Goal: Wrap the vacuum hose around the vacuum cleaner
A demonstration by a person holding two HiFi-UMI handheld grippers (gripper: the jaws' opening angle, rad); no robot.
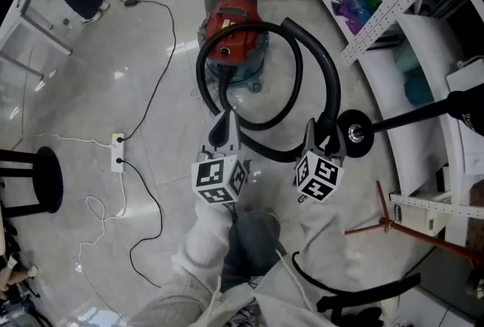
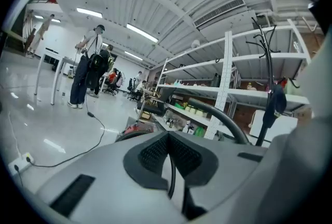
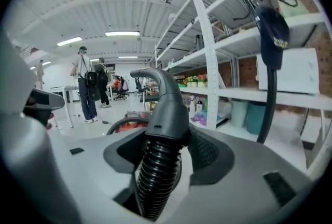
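Found right tongs (image 3: 167, 151) clamped on the ribbed vacuum hose (image 3: 154, 184) just under its grey cuff (image 3: 168, 114); left tongs (image 2: 168, 137) closed tip to tip beside them. Noted hose curving in a wide loop across the floor (image 1: 113, 53) to the red vacuum cleaner (image 1: 231, 24), standing farther off near the shelving (image 1: 393, 87).

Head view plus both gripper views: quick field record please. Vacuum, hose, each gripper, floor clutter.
vacuum cleaner: red, on the floor ahead of both grippers
vacuum hose: black, loosely looped over and beside the cleaner
right gripper: shut on the hose where the ribbed part meets the smooth grey cuff
left gripper: jaws together on a thin black cord
floor clutter: power strip with trailing cables, left
shelving: right side
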